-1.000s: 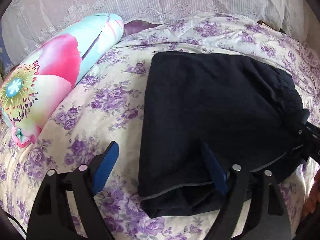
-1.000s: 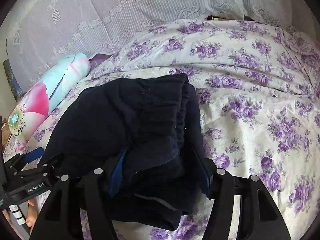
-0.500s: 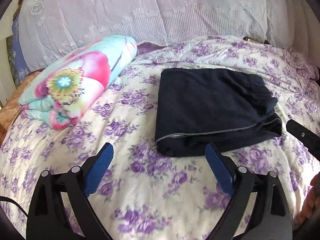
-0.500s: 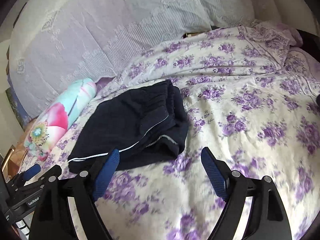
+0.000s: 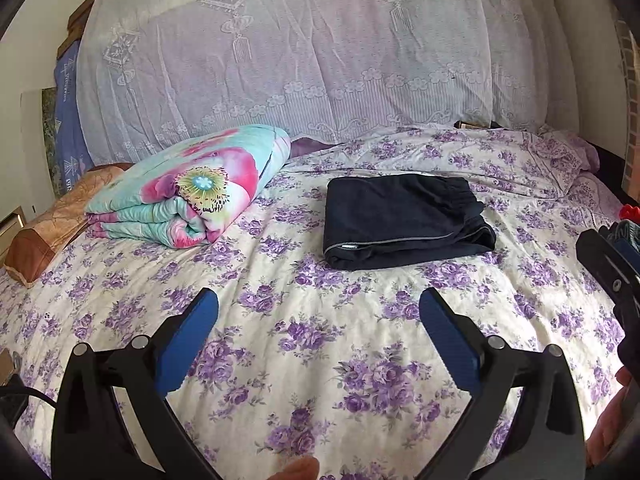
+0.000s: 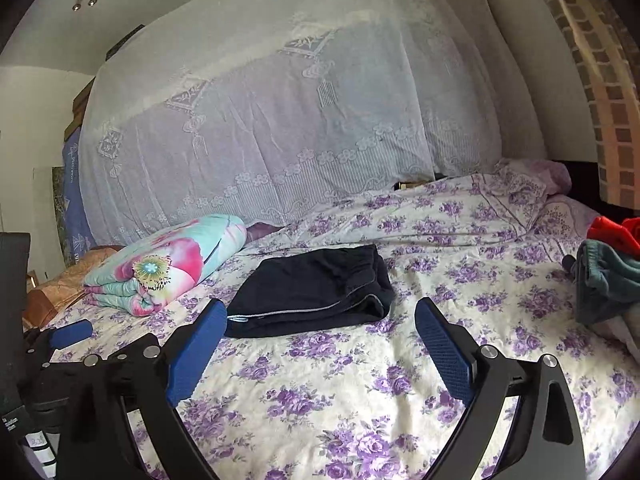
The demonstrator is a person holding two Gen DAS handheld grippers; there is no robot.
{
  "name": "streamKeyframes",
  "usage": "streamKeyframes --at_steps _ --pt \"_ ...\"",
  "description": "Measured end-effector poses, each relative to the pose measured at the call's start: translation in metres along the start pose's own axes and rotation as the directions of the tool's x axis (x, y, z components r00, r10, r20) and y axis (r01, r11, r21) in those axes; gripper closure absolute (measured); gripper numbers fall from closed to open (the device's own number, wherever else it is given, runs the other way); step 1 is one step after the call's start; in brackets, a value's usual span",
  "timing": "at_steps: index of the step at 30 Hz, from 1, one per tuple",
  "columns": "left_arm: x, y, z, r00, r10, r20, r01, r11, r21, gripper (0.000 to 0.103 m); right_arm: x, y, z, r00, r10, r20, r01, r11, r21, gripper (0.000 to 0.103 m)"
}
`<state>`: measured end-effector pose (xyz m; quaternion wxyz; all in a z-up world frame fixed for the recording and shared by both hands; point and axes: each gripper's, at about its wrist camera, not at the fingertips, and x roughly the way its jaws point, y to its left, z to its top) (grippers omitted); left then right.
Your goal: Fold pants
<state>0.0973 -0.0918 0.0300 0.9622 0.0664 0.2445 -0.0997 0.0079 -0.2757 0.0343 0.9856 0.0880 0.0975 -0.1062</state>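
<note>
A second ago both of your grippers were down on the dark navy fabric pants (image 5: 404,222); now you have pulled both well back and the garment lies on its own on the purple-flowered bedspread (image 5: 320,360). Your left gripper (image 5: 318,336) hangs over bare bedspread with its blue fingers (image 5: 188,344) spread wide and holding nothing, and your right gripper (image 6: 316,346) is likewise released, its fingers apart and empty, with the near edge of the pants showing between them but not touching either one. The pants sit as a compact rectangular bundle near the middle of the bed, a thin grey seam line running along the front fold and the gathered waistband at the right end, just beside but apart from the rolled turquoise-and-pink floral blanket (image 5: 188,196). Judging from that tidy shape and your retreat, the fold looks finished, or very nearly so. The right end looks a little bulkier than the left, so you might press it flat if you want a neater stack. A heap of teal and red clothes (image 6: 608,276) waits at the right edge of the bed.
</note>
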Motion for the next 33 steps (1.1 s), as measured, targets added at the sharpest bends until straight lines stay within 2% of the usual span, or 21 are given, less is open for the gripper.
streamKeyframes --at_steps 5,11,18,20,23,27,33 --pt "0.014 0.000 -0.006 0.999 0.011 -0.041 -0.010 1.000 0.016 0.005 0.009 0.000 -0.006 1.000 -0.009 -0.026 0.008 1.000 -0.024 0.007" --pt "0.022 0.003 -0.007 0.996 -0.026 -0.091 0.026 1.000 -0.005 0.005 0.017 0.000 -0.011 0.998 -0.033 -0.048 0.031 0.998 -0.046 0.007" --pt "0.020 0.007 -0.006 0.992 -0.075 -0.097 0.071 0.996 -0.047 0.005 0.011 0.004 -0.010 0.999 -0.029 -0.027 0.027 0.998 -0.060 0.007" --pt "0.017 0.006 -0.007 0.995 -0.065 -0.080 0.062 0.997 -0.038 0.005 0.012 0.005 -0.010 0.999 -0.029 -0.030 0.027 0.998 -0.064 0.007" --pt "0.011 0.002 -0.008 0.999 0.000 -0.034 0.000 1.000 -0.009 0.005 0.012 0.004 -0.009 0.999 -0.029 -0.029 0.027 0.998 -0.061 0.007" --pt "0.014 -0.001 -0.008 0.997 -0.039 -0.068 0.038 0.999 -0.013 0.005 0.012 0.003 -0.010 0.999 -0.033 -0.027 0.031 0.998 -0.057 0.007" --pt "0.015 0.000 -0.009 0.998 -0.022 -0.061 0.022 1.000 -0.011 0.005 0.013 0.001 -0.010 0.999 -0.031 -0.033 0.029 0.998 -0.049 0.007"
